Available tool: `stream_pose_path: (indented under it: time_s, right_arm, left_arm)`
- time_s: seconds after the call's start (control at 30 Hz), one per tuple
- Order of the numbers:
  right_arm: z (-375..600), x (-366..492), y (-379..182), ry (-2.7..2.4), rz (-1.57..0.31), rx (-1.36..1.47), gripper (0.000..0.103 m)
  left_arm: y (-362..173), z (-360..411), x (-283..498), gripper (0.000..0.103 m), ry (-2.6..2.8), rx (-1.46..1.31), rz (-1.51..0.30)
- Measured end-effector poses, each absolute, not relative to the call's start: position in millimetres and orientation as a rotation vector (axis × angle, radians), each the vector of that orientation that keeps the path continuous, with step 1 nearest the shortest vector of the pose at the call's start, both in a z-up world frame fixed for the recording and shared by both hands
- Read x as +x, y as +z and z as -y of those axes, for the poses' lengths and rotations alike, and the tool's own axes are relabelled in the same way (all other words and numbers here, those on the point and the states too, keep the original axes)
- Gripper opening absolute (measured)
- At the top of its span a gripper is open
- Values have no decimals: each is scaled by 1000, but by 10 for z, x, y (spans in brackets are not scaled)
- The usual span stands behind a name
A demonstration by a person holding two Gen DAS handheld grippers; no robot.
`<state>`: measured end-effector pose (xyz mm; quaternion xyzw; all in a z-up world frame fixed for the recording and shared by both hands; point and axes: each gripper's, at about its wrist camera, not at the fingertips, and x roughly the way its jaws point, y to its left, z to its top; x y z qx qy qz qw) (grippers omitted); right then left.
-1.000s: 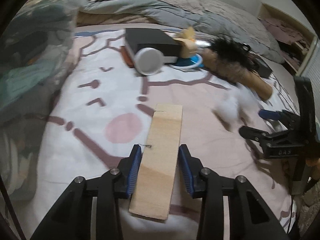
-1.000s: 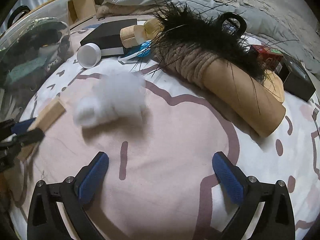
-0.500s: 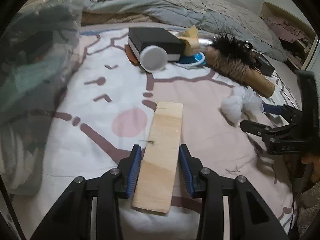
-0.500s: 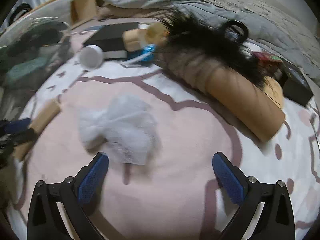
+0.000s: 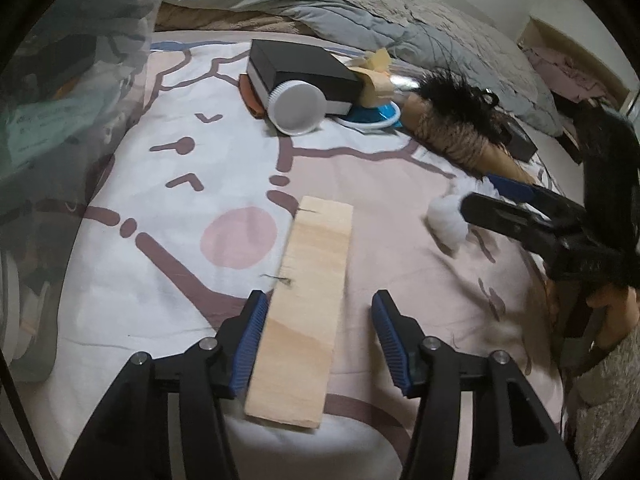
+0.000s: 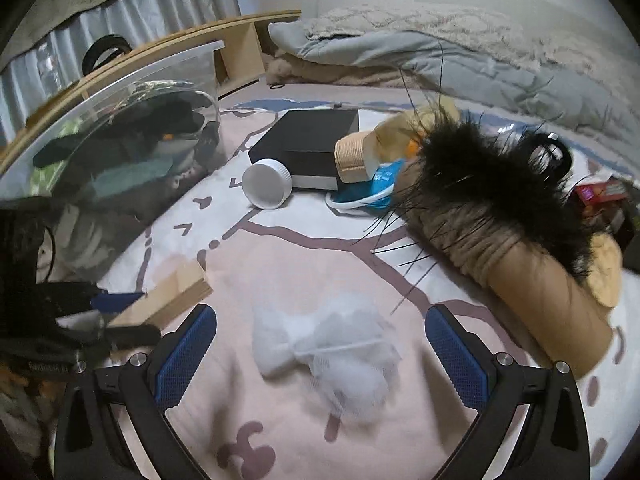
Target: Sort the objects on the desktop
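Observation:
A pale wooden block (image 5: 308,304) lies flat on the patterned bedsheet between the fingers of my left gripper (image 5: 318,316); the jaws are open, with a gap on the right side. The block's end also shows in the right wrist view (image 6: 180,292). My right gripper (image 6: 320,336) is open, with a white mesh puff (image 6: 328,344) lying between its fingers. In the left wrist view the puff (image 5: 446,220) is partly hidden behind the right gripper.
A black box (image 6: 308,148), a white round lid (image 6: 266,186), a blue and white item (image 6: 368,192) and a rope-wrapped tube with black feathers (image 6: 500,216) lie at the back. A clear plastic bin (image 6: 100,160) full of things stands at the left. Grey bedding (image 5: 320,8) lies behind.
My left gripper has opened off the wooden block. My right gripper has moved forward, so the white puff now sits between its fingers.

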<state>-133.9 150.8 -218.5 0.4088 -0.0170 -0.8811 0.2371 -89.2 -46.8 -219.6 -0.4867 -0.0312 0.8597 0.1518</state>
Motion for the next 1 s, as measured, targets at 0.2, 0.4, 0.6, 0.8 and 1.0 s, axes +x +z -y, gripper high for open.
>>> stream_pose_path:
  time_s: [0.2,0.4,0.6,0.8,1.0]
  right_arm:
    - [-1383,-1254,-2171,-2296,78,1120,103]
    - [-1317,-1038,-2042,-2282,0,1102,103]
    - [-1263,-1114,-2100,-2392,-104,1144,103]
    - [-1139,-1238,-2285,-2427,-117,1259,103]
    - [-1103,-1246,-2318,-2475,-155,1311,86]
  left_arm:
    - [-2191,433,-848,55,2433,-1427,50]
    - [-2179,506,-812,55,2379,-1448,151]
    - [-2184,482,-828,55,2416,-1440,160]
    - [-2207,425,-901,55,2468,-1413,117]
    - [-2221,428,-943,55,2477,-1402,119]
